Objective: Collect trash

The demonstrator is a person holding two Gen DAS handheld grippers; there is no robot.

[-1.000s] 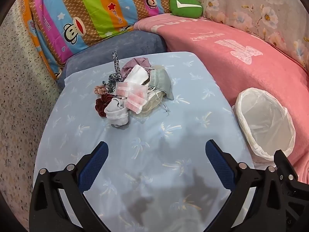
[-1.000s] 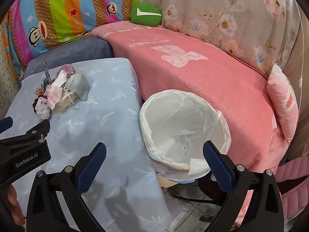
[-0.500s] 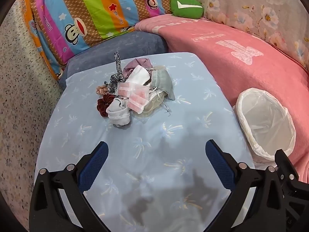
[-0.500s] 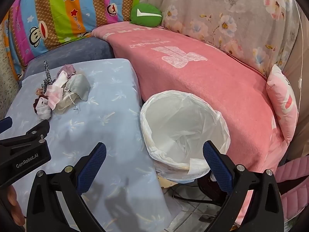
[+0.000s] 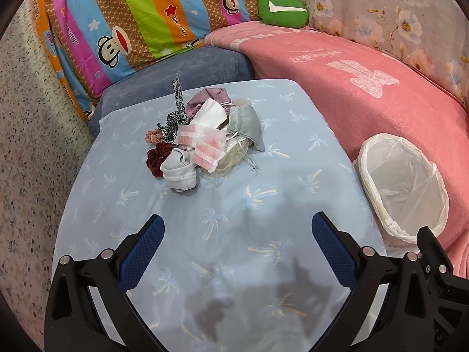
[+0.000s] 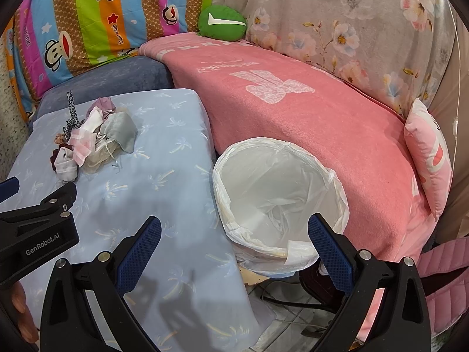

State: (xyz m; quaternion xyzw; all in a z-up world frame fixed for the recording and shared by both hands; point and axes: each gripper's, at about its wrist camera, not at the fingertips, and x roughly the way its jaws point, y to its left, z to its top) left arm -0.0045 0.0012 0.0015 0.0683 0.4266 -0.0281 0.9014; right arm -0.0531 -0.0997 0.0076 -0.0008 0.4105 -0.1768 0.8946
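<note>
Nearest the left wrist camera, the left gripper (image 5: 234, 234) hung above the near end of the blue palm-print table (image 5: 222, 258) with its 2 blue-padded jaws wide apart and nothing between them; its shadow fell on the cloth just below. The right gripper (image 6: 234, 234) was likewise spread wide and empty, held over the table's right edge, with 1 finger above the cloth and the other above the near rim of the trash bin (image 6: 281, 193). In the right wrist view the black body of the left gripper showed at the left edge. The bin, lined with a white plastic bag, stood just beside the table's right side, against the pink blanket (image 5: 381, 94), and looked empty inside. Farther along, near the table's far end and well apart from both grippers, lay the pile of trash (image 5: 202, 143): a pink-and-white face mask (image 5: 205, 143) on top, a grey-green mask (image 5: 246, 126), a white sock (image 5: 178, 173), a dark red scrunchie (image 5: 156, 158), a leopard-print strip (image 5: 176, 111) and a mauve cloth (image 5: 205, 99), all touching in 1 heap. Beyond the table sat a blue-grey cushion (image 5: 181, 67), then a striped monkey-print pillow (image 5: 132, 14), a green cushion (image 5: 283, 10) and a floral cover (image 5: 395, 14).
</note>
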